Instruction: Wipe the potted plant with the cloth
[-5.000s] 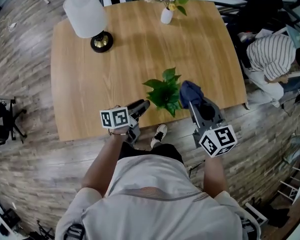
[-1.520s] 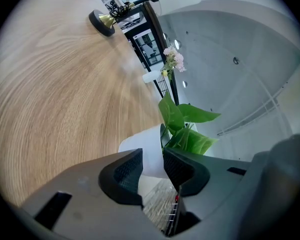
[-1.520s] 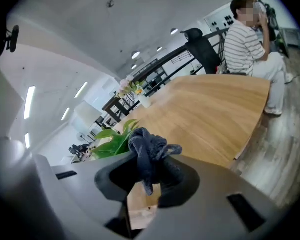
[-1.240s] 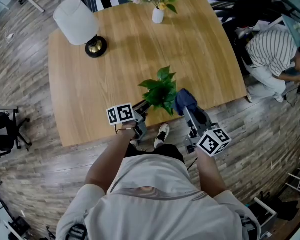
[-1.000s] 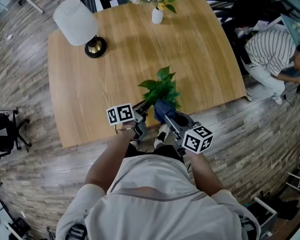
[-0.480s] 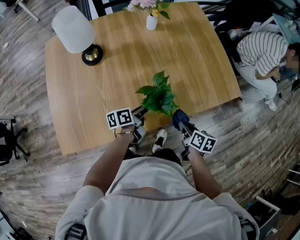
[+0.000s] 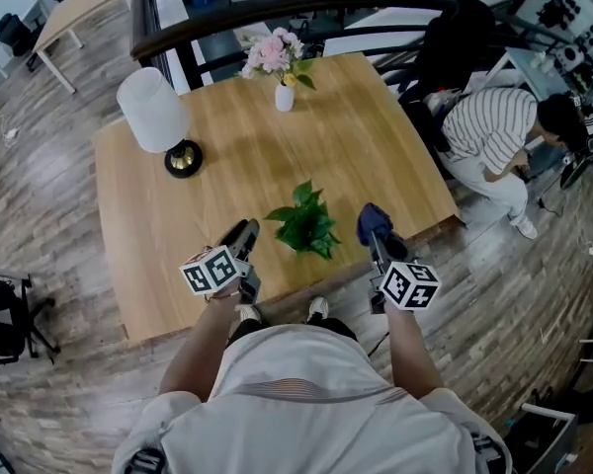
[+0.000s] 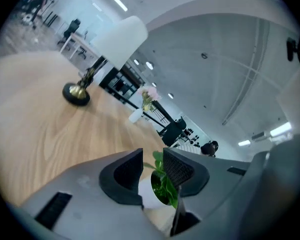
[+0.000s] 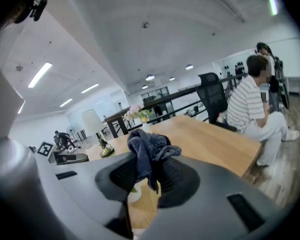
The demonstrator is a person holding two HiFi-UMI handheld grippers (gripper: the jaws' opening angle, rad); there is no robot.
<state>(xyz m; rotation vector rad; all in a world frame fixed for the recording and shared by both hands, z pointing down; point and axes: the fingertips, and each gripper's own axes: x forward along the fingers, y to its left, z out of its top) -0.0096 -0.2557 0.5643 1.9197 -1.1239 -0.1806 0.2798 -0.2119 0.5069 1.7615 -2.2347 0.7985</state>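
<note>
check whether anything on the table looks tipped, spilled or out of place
Nothing stands out. The potted plant, the lamp and the flower vase all stand upright on the table, with no spill or soil visible on the wood. The dark cloth is bunched in the right gripper.

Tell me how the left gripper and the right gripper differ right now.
The left gripper has its jaws apart and holds nothing; the right gripper is clamped on the dark blue cloth. The left sits left of the potted plant, the right to its right. Both hover by the table's near edge.
</note>
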